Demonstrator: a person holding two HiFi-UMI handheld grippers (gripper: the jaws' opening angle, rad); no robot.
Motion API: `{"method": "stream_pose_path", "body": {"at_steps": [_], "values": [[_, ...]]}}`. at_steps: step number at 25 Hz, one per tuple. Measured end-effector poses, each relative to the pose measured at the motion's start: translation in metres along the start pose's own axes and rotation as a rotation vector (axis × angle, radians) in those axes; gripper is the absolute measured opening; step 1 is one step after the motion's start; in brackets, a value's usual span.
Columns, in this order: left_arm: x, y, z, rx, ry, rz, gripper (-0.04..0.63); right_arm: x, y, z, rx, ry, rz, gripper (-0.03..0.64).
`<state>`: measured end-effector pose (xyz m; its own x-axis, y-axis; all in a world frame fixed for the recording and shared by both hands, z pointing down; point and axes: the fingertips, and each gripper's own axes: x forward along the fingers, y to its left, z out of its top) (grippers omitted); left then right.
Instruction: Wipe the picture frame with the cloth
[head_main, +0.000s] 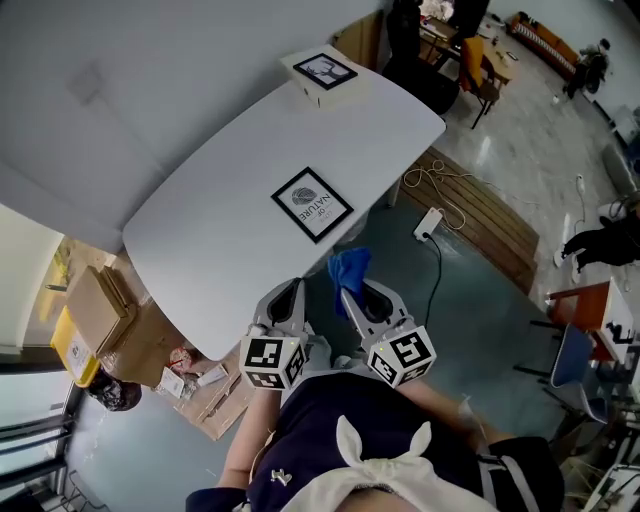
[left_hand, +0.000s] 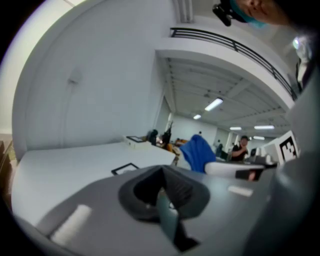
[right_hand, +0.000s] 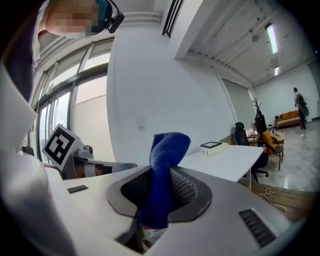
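Observation:
A black picture frame (head_main: 312, 203) with a white print lies flat on the white table (head_main: 220, 190), near its front edge. Both grippers hover off the table's near edge, close to the person's body. My right gripper (head_main: 352, 295) is shut on a blue cloth (head_main: 350, 268), which sticks up from between its jaws (right_hand: 167, 170). Beside it, my left gripper (head_main: 290, 292) looks shut with nothing in it. The left gripper view shows the frame (left_hand: 125, 168) low on the table and the cloth (left_hand: 198, 152) to the right.
A second framed picture rests on a white box (head_main: 325, 72) at the table's far end. Cardboard pieces (head_main: 110, 310) lie on the floor to the left. A power strip with cable (head_main: 430, 222) lies on a wooden pallet (head_main: 490, 215) to the right.

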<state>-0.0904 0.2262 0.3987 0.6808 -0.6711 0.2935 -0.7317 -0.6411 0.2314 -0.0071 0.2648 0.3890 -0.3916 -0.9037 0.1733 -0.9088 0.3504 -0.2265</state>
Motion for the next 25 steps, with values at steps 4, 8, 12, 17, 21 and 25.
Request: {"method": "stream_pose_path", "body": {"at_steps": [4,8,12,17,21,25], "values": [[0.020,0.012,0.007,-0.004,0.014,-0.025,0.003,0.019,-0.012,0.004,0.014,0.011,-0.030,0.084],[0.034,0.026,0.009,-0.012,0.032,-0.046,0.003,0.038,-0.019,0.002,0.034,0.038,-0.059,0.084],[0.045,0.044,0.006,-0.026,0.054,-0.059,0.003,0.059,-0.022,-0.005,0.048,0.068,-0.074,0.084],[0.053,0.068,0.000,-0.047,0.072,-0.056,0.003,0.080,-0.022,-0.012,0.047,0.101,-0.092,0.084],[0.060,0.083,-0.002,-0.051,0.082,-0.062,0.003,0.091,-0.026,-0.011,0.043,0.099,-0.123,0.084],[0.063,0.092,-0.005,-0.061,0.096,-0.063,0.003,0.099,-0.030,-0.010,0.036,0.101,-0.139,0.084]]}}
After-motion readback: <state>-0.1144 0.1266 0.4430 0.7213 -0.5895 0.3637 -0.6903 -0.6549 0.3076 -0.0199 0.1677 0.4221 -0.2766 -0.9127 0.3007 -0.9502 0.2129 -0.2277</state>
